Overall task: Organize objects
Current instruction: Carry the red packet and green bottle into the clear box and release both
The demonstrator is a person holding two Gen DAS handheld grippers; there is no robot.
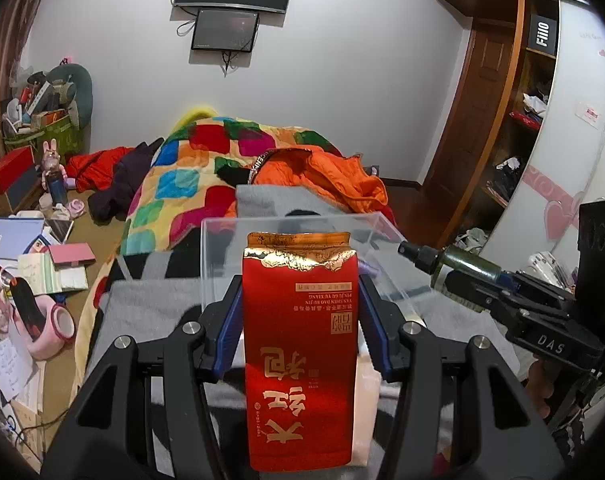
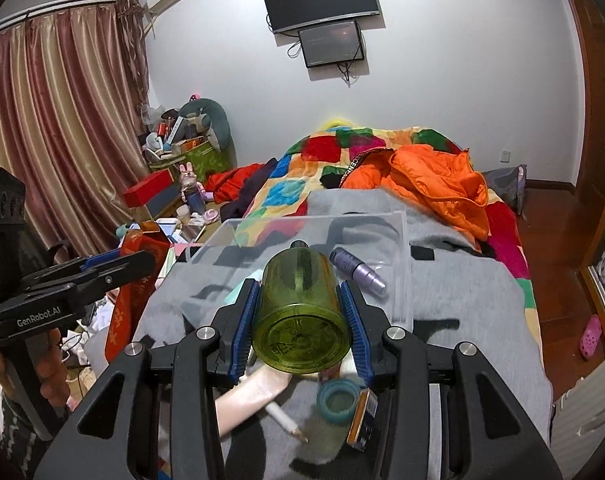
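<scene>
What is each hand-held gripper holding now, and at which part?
Left hand-held gripper: red and gold foil pouch, gripped at its side edges. Right hand-held gripper: green translucent spray bottle, gripped across its body.

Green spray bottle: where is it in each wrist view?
Left wrist: green spray bottle at right edge, held in the right gripper, nozzle pointing left.
Right wrist: bottle centre, base toward camera, between the jaws.
Shared landmark: clear plastic box on the grey blanket.

Open air above the clear bin; clutter sits underneath me.

I see the clear plastic bin open-topped ahead on the grey blanket, a purple bottle inside. A teal cap, pencil and small box crowd the near blanket.
</scene>
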